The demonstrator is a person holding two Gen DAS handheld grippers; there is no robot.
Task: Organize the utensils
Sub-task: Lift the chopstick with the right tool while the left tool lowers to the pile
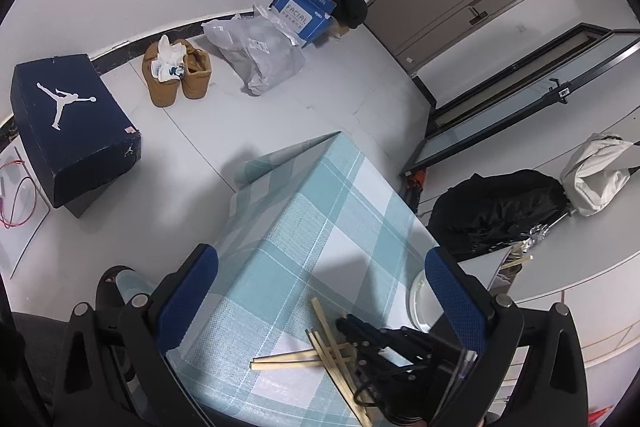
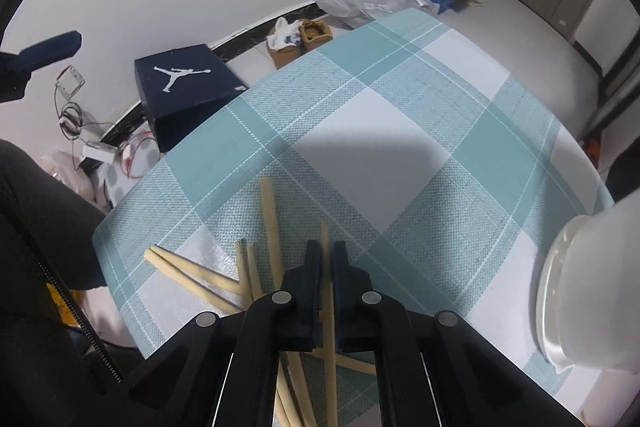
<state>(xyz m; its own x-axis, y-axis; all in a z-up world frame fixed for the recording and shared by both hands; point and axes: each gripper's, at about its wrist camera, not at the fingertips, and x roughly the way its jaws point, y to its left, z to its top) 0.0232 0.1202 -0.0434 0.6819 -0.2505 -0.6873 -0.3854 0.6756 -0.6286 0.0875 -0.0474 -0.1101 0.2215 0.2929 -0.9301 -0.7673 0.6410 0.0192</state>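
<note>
Several pale wooden chopsticks [image 2: 192, 273] lie crossed on the teal and white checked tablecloth [image 2: 380, 131]. My right gripper [image 2: 327, 259] is shut on one chopstick [image 2: 328, 311], which runs between its dark fingers just above the pile. In the left wrist view the same pile [image 1: 320, 347] lies near the bottom, with the right gripper's black fingers [image 1: 360, 331] over it. My left gripper [image 1: 320, 279] is open, held above the table, its blue pads wide apart and empty.
A white round container [image 2: 576, 291] stands at the table's right edge, also seen in the left wrist view [image 1: 420, 301]. On the floor are a dark shoe box [image 1: 72, 127], tan shoes [image 1: 176, 75], a grey bag [image 1: 260, 55] and a blue carton [image 1: 304, 7].
</note>
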